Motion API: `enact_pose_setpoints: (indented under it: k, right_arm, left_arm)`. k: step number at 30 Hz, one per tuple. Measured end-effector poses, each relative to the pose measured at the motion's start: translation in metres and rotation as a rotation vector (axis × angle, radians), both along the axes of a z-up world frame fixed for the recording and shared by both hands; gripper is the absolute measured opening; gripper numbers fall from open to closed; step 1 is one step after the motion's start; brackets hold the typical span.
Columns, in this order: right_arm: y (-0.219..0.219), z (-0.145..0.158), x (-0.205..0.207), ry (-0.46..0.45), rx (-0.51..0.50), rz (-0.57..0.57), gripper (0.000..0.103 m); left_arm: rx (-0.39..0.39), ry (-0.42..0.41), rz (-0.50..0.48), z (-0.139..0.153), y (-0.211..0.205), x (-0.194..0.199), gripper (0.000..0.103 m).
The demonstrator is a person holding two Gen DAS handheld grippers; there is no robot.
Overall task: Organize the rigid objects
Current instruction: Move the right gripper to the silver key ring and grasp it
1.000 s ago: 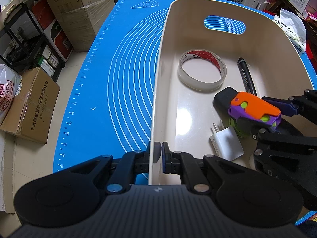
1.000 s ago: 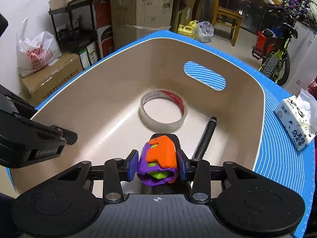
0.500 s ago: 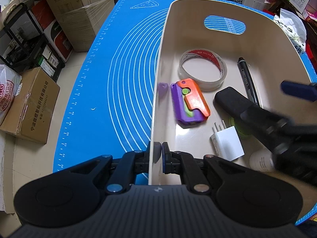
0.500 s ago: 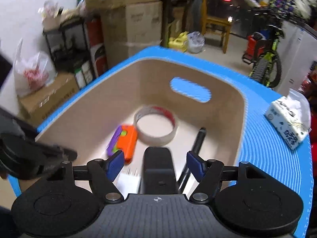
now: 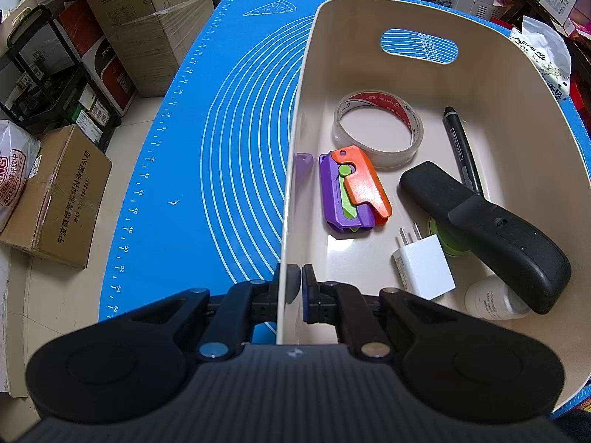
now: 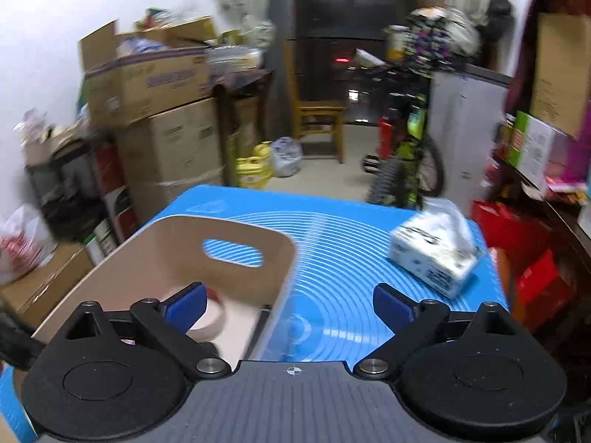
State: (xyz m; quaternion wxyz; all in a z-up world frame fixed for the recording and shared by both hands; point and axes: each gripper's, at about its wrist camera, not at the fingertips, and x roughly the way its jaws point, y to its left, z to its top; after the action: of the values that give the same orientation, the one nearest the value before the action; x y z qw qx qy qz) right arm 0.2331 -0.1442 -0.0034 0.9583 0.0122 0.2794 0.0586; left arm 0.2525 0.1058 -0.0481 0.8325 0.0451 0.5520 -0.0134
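A beige bin (image 5: 295, 155) stands on the blue mat (image 5: 221, 147). My left gripper (image 5: 297, 282) is shut on the bin's near left wall. Inside lie an orange, purple and green toy (image 5: 351, 192), a tape roll (image 5: 378, 129), a black marker (image 5: 461, 147), a black remote (image 5: 484, 225), a white charger plug (image 5: 424, 262), a green-lidded item (image 5: 447, 241) and a small white bottle (image 5: 491, 301). In the blurred right wrist view my right gripper (image 6: 288, 301) is above the bin's right rim (image 6: 284, 277), its jaws opening wide with nothing between them.
A tissue pack (image 6: 436, 251) lies on the mat right of the bin. Cardboard boxes (image 5: 55, 199) and a black rack (image 5: 44, 70) crowd the floor to the left. A wooden chair (image 6: 317, 118) and a bike (image 6: 402, 162) stand beyond the table's far edge.
My right gripper let go of the toy, which now lies on the bin floor. That gripper opened wide, drew back up and swung right. The left gripper kept its hold on the bin wall.
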Motion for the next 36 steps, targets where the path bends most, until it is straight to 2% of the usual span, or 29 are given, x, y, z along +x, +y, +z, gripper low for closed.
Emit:
enact_pose_setpoints:
  k: [4,10,15,23,28,31,33,36]
  right_arm:
    - [-0.032,-0.016,0.003,0.042,0.017,-0.088,0.097]
    - [-0.067,-0.059,0.01,0.132,-0.006,-0.173,0.097]
    - [-0.074,-0.095,0.014,0.217,-0.023,-0.168,0.096]
    - [-0.043,-0.12,0.02,0.278,-0.166,-0.066,0.091]
    - [-0.028,-0.128,0.032,0.307,-0.212,-0.043,0.078]
    - [-0.027,-0.13,0.034,0.303,-0.219,-0.035,0.076]
    - [-0.028,-0.129,0.034,0.291,-0.24,-0.047,0.066]
    - [-0.032,-0.127,0.032,0.281,-0.236,-0.057,0.059]
  left_arm:
    - [0.0,0.0,0.001,0.0,0.001,0.0,0.009]
    - [-0.002,0.0,0.001,0.0,0.002,0.0,0.009]
    - [-0.002,0.0,0.001,-0.001,0.002,0.0,0.009]
    - [-0.001,0.0,0.001,-0.001,0.002,0.0,0.009]
    - [-0.002,0.0,0.0,-0.001,0.002,0.0,0.009]
    - [-0.003,0.0,0.0,-0.001,0.002,0.0,0.009]
    - [-0.004,0.0,0.0,-0.001,0.002,0.0,0.009]
    - [-0.004,0.0,0.0,0.0,0.002,0.0,0.009]
